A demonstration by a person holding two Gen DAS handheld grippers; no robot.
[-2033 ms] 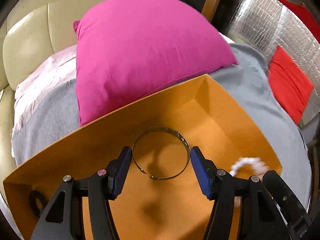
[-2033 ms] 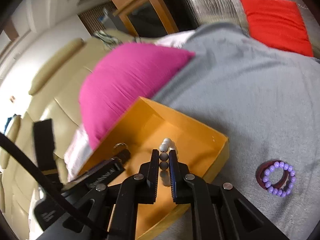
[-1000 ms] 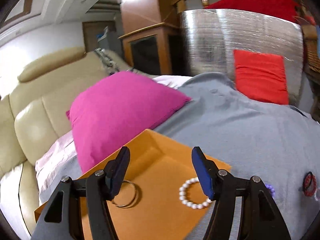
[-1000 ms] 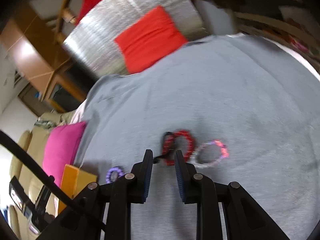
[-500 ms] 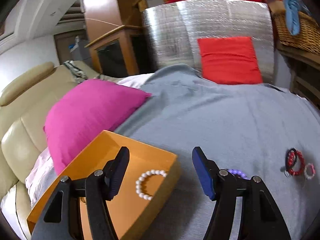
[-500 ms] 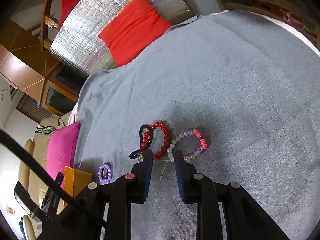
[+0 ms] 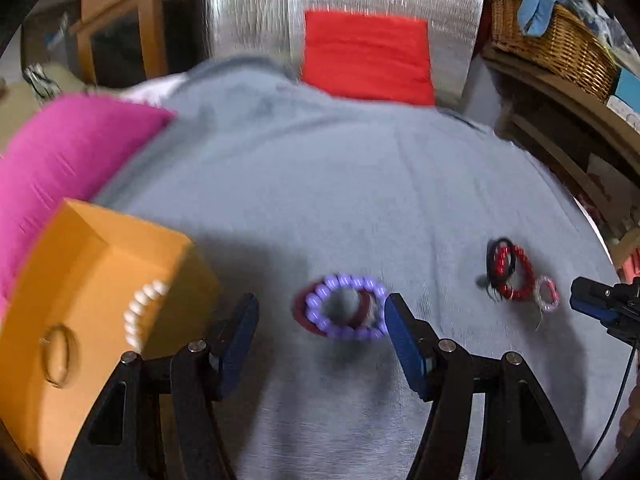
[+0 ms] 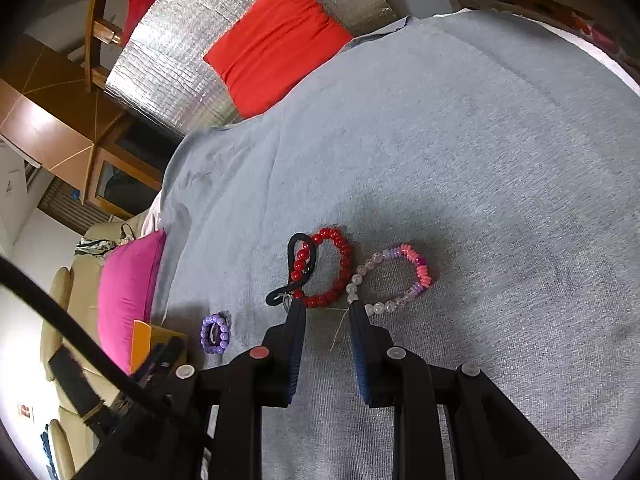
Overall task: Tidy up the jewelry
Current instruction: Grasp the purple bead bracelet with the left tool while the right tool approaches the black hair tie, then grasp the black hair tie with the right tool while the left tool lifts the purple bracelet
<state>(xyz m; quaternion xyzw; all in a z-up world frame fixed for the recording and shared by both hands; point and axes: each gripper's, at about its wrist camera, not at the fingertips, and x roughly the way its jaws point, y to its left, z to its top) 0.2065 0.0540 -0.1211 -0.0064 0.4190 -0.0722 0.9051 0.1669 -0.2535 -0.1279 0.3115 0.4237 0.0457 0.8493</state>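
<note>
1. The left tool (image 7: 320, 332) stands open, gripping nothing, with the purple bead bracelet (image 7: 346, 307) lying on the grey blanket (image 7: 360, 184) between its fingers; the picture is blurred, so I cannot tell whether the pads touch it.
2. A dark red ring (image 7: 308, 320) lies under the purple bracelet. To lift well, I judge the tool should come straight down with one finger on either side of the bead loop, then close gently so the beads do not roll away. Taking both pieces together would need a wider bite.
3. The right tool (image 8: 326, 316) has its jaws nearly closed with a narrow gap and nothing held. A loose thread (image 8: 338, 332) lies in that gap.
4. Just beyond its tips lie the red bead bracelet (image 8: 332, 268), tangled with a black hair tie (image 8: 298, 268), and beside them the pink and clear bracelet (image 8: 394, 276). Here I would pinch a single strand of beads, not the tangle.
5. The orange box (image 7: 92, 248) sits to the left of the purple bracelet, near it. Inside are a white pearl bracelet (image 7: 140, 312) against the near wall and a thin metal bangle (image 7: 58, 354).
6. Farther off, a pink pillow (image 7: 60, 152) lies behind the box and a red cushion (image 7: 366, 56) at the blanket's far edge.
</note>
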